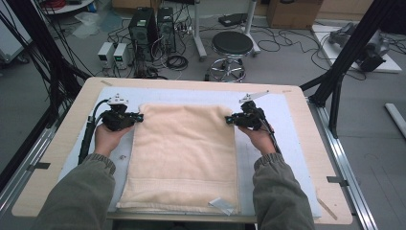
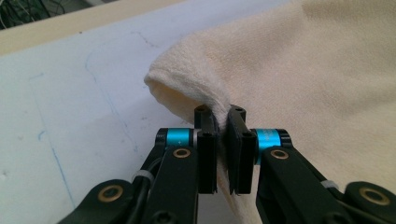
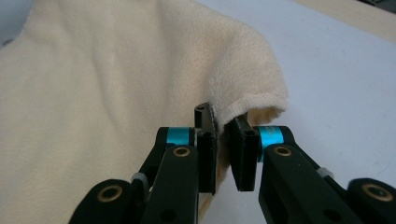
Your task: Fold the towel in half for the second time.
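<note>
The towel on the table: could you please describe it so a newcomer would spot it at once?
On the wooden table lies a pale blue mat. The cream towel covers its middle, far corners pinched by the left gripper and right gripper.

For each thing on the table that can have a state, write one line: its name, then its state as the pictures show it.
Left tongs: shut on the towel's far left corner.
Right tongs: shut on the towel's far right corner.
Towel: spread on the mat, its far corners pinched and raised slightly, near edge lying flat.
Towel label: lying on the near right corner.
Mat: flat on the table.
</note>
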`<state>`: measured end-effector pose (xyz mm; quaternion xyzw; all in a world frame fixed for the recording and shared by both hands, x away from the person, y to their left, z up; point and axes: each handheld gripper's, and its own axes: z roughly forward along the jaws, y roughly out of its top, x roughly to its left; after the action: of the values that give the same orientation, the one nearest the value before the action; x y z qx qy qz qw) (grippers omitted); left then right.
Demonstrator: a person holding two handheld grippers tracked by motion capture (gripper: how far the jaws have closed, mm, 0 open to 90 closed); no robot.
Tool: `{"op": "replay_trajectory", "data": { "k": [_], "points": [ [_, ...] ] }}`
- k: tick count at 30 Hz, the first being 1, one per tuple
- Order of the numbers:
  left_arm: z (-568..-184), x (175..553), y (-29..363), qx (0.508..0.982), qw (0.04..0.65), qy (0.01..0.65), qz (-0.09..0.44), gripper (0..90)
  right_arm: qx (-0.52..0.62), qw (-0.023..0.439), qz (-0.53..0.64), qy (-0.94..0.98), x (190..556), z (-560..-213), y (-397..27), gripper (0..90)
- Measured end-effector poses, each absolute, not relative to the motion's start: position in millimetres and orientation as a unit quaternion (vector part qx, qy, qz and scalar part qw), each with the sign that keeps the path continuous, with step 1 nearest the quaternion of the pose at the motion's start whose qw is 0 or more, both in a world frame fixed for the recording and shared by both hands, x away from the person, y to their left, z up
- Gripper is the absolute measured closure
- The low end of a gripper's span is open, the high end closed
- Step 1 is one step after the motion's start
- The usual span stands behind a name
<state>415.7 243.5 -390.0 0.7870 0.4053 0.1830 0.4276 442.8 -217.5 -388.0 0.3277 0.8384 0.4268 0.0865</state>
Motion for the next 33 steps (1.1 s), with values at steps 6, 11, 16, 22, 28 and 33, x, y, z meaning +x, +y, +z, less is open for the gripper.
{"op": "replay_trajectory", "data": {
  "k": [6,11,16,22,28,33],
  "points": [
    [-381.8,393.0,247.8,0.781,0.446,0.386,0.205,83.5,0.302,0.094,0.440,0.841,426.0,-369.6,-220.5,82.7],
    [-382.8,365.2,253.9,0.780,0.461,0.366,0.212,83.5,0.272,0.096,0.437,0.852,400.1,-355.1,-219.4,82.7],
    [-387.0,326.9,255.9,0.791,0.465,0.334,0.217,83.4,0.253,0.089,0.437,0.858,367.9,-358.2,-223.5,82.7],
    [-402.3,288.9,257.6,0.797,0.468,0.316,0.214,83.3,0.240,0.078,0.432,0.866,323.6,-373.7,-225.5,82.6],
    [-418.8,256.8,266.0,0.816,0.451,0.309,0.189,79.6,0.225,0.066,0.422,0.876,291.0,-399.8,-225.5,77.5],
    [-418.2,244.3,284.2,0.819,0.438,0.325,0.179,66.8,0.248,0.070,0.419,0.870,281.9,-406.4,-238.6,59.4]
  ]
}}
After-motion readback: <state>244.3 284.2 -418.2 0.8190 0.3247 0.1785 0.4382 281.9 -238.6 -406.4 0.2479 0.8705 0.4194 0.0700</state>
